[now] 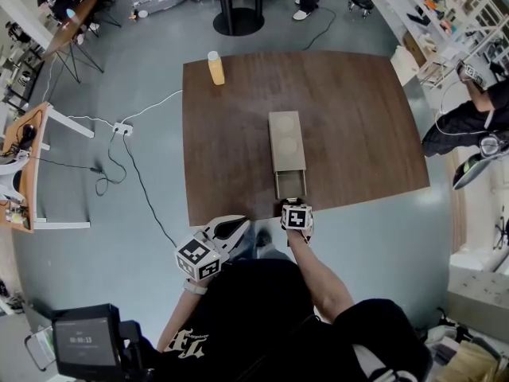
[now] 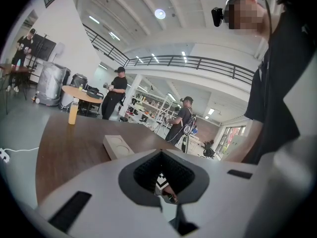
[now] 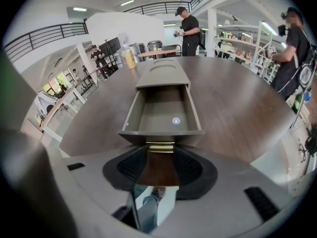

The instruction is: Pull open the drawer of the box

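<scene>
**Brass handle pinched, drawer already well out**

Olive-grey, the box [image 1: 286, 138] lay near the middle of the wooden table [image 1: 358, 118], its long axis running straight away from the person. Its drawer [image 1: 290, 183] stood out of the near end along that same line, reaching toward the table's near edge. The right gripper view looked down into it: bare inside but for a small round disc [image 3: 176, 121] on its floor.

The right gripper [image 1: 293, 204] met the drawer head-on, angled down at its front. Its jaws stood fairly wide, yet not idle. The brass handle [image 3: 161, 147] filled the gap at their tips, a pad against each end, so I read it as pinched across its width. The left gripper [image 1: 243, 225] hung off the table's near edge, left of the drawer and apart from it. Its tips met with nothing in them.

What mattered for any further pull was alignment. The drawer lay directly ahead of the right gripper, and its travel ran along the box's long axis, back toward the person's body. The right hand was plainly the nearer, so a straight draw toward the body seemed the right line. A sideways drag would likely skew the drawer or swing the unheld box. Little seemed left to do, since the drawer looked close to fully out
</scene>
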A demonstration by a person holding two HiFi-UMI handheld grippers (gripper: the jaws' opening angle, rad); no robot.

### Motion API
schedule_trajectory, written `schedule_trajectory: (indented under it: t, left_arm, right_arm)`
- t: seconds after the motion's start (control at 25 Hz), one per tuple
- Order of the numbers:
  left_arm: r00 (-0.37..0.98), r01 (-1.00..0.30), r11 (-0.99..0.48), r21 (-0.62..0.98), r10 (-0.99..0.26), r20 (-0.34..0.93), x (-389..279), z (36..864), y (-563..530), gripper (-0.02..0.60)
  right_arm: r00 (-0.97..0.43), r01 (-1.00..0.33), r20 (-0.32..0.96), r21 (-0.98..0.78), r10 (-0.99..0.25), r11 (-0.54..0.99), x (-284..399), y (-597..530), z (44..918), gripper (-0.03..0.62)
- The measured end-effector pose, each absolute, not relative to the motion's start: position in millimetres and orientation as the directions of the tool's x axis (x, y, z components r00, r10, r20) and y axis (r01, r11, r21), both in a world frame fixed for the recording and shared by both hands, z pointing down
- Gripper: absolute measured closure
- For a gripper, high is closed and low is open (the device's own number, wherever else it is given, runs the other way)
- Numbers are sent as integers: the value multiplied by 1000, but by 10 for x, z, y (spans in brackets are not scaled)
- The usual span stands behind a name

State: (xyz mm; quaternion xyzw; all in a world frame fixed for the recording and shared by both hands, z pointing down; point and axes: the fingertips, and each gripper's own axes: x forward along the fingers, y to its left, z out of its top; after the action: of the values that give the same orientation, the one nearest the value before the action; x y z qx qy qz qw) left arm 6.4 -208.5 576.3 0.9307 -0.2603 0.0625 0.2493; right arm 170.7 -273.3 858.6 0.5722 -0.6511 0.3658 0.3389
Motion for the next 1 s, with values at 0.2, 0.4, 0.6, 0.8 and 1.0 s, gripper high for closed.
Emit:
schedule_trajectory:
  t: [0.2, 0.4, 0.6, 0.8, 1.0]
  left_arm:
    - [852, -523, -737, 427, -465, 241, 33, 5763, -2010, 581]
    - [846, -532, -734, 422, -480, 231, -3, 5752, -1985, 581]
    - [849, -526, -739, 421, -479, 222, -3, 5719, -1923, 581]
    - [856, -516, -748, 418, -470, 215, 111, 5725, -1791, 581]
    - [864, -503, -758, 415, -459, 209, 208, 5750, -1677, 581]
  right_arm:
    - [-116, -993, 867, -89, -485, 78, 1711, -2668, 8627, 441]
    - [-147, -989, 865, -116, -480, 93, 1693, -2680, 8658, 440]
    - [-189, -982, 879, -173, -438, 77, 1667, -2482, 8680, 428]
    - [-213, -976, 861, -209, -462, 60, 1832, -2234, 8525, 428]
    - [-218, -975, 810, -210, -544, 77, 1971, -2171, 8167, 428]
